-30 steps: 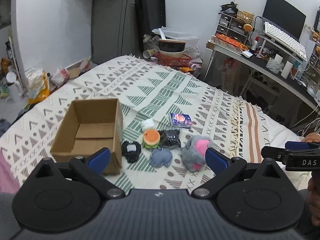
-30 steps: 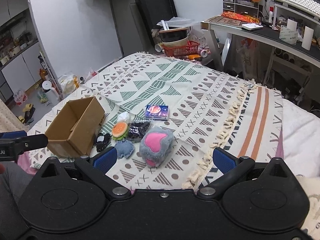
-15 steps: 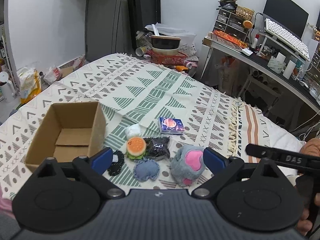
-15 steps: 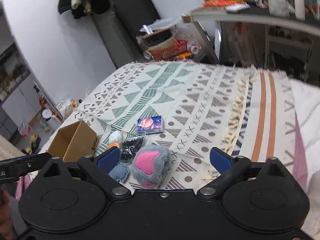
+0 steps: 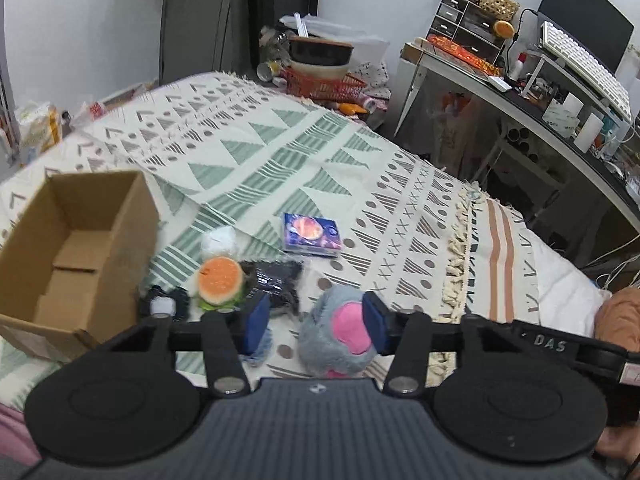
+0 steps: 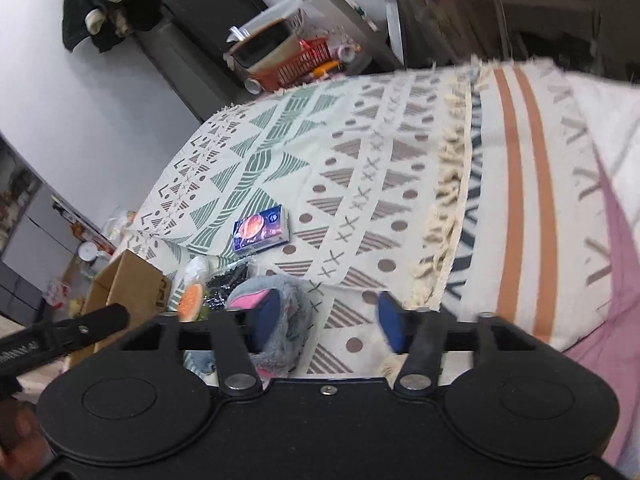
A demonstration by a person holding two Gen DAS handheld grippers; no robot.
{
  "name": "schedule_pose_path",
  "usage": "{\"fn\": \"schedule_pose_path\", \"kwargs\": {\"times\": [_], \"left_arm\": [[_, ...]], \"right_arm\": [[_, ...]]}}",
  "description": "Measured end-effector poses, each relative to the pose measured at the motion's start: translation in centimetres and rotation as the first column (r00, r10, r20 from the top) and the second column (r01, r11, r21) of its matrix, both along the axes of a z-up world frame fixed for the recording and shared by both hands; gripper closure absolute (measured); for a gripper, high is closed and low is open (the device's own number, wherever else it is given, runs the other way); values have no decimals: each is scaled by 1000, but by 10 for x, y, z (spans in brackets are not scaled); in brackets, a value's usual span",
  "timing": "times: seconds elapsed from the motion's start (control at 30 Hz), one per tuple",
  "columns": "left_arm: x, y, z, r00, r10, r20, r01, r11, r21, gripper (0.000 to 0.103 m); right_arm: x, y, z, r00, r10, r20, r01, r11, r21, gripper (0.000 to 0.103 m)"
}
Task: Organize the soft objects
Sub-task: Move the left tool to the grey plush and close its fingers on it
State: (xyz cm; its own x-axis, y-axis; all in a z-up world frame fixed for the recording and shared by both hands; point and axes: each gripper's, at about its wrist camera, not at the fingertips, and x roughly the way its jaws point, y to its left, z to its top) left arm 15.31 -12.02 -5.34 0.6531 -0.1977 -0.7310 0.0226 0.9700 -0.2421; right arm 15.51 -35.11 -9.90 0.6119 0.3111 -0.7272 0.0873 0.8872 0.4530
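Soft objects lie clustered on the patterned blanket point(image 5: 280, 152), just to the right of the open cardboard box point(image 5: 76, 248). The grey plush with a pink heart point(image 5: 340, 336) sits nearest to me, and in the left wrist view it shows in the gap of my left gripper point(image 5: 316, 320), toward the right fingertip; that blue pad overlaps the plush's right edge in the picture, but I cannot tell whether it touches. My left fingers stand apart, holding nothing. The left pad covers part of a small blue-grey plush point(image 5: 260, 350) lying just left of the grey one. Farther from me in the same cluster: a burger-shaped toy point(image 5: 220, 282), a dark shiny pouch point(image 5: 276, 280) touching its right side, a white soft ball point(image 5: 219, 240) behind the burger, and a black item with a white centre point(image 5: 164, 304) close to the box wall. A blue packet with an orange picture point(image 5: 312, 234) lies slightly apart, beyond the pouch. The box interior shows only its bare floor flaps. In the right wrist view my right gripper point(image 6: 328, 320) is also spread wide and empty; the grey plush point(image 6: 280, 320) lies at and behind its left fingertip, while the right fingertip hangs over bare blanket point(image 6: 360, 168). Contact there cannot be determined. The right-hand view is blurred.
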Motion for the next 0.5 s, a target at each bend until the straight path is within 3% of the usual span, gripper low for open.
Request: {"fn": "schedule_pose_path", "kwargs": {"times": [0.2,0.5], "left_arm": [[11,-21,-21,999,-15,-48,14,1000,-21,59],[29,-50,-60,990,-63,-128,62,998,-11,59]], "right_arm": [[13,-11,-25,997,-8,-76,18,992,127,65],[28,-18,-53,988,-10,-152,42,976,212,65]]}}
